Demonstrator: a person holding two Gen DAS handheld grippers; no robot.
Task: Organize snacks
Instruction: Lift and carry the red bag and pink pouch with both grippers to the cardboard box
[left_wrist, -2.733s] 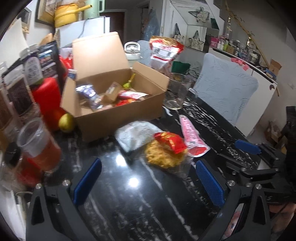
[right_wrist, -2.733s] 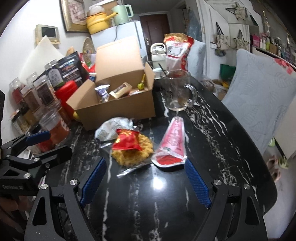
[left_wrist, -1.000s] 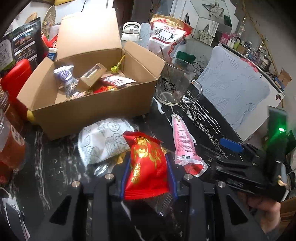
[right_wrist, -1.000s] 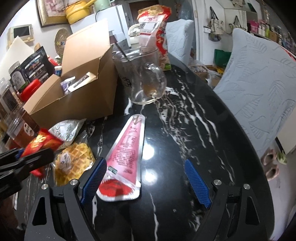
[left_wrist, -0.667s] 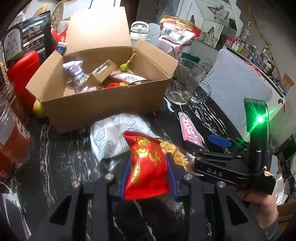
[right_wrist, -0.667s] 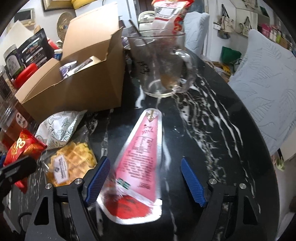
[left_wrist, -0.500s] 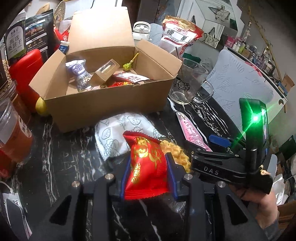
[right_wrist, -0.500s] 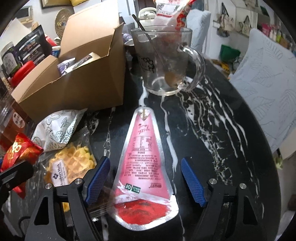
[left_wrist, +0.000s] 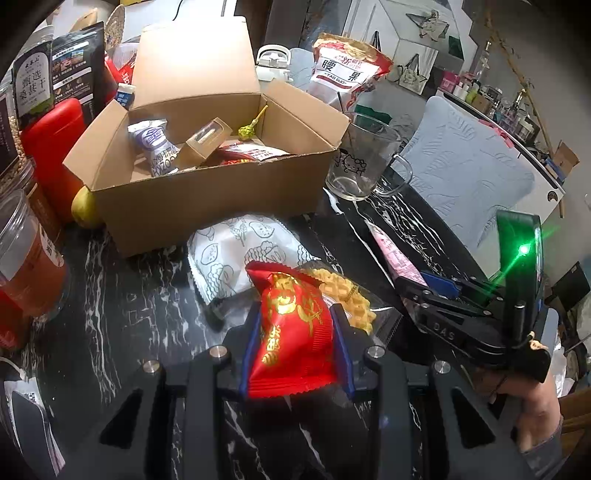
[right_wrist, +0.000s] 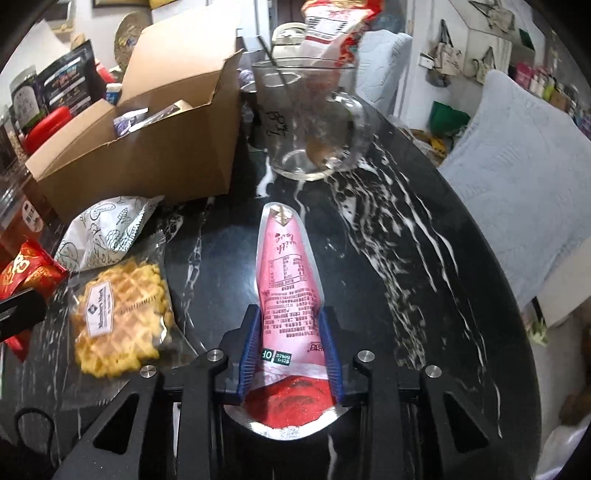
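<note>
Left gripper (left_wrist: 295, 328) jaws pinching red snack packet (left_wrist: 291, 332), right gripper (right_wrist: 290, 343) jaws squeezing pink pouch (right_wrist: 290, 280); slick film risking slipping short of cardboard box (left_wrist: 207, 177).

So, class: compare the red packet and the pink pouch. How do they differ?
The red packet is short, puffy and gold-printed; the pink pouch is long, flat and tapered with small print. The left hand-held gripper holds the packet, the right hand-held gripper the pouch. Both are sealed and clamped.
</note>
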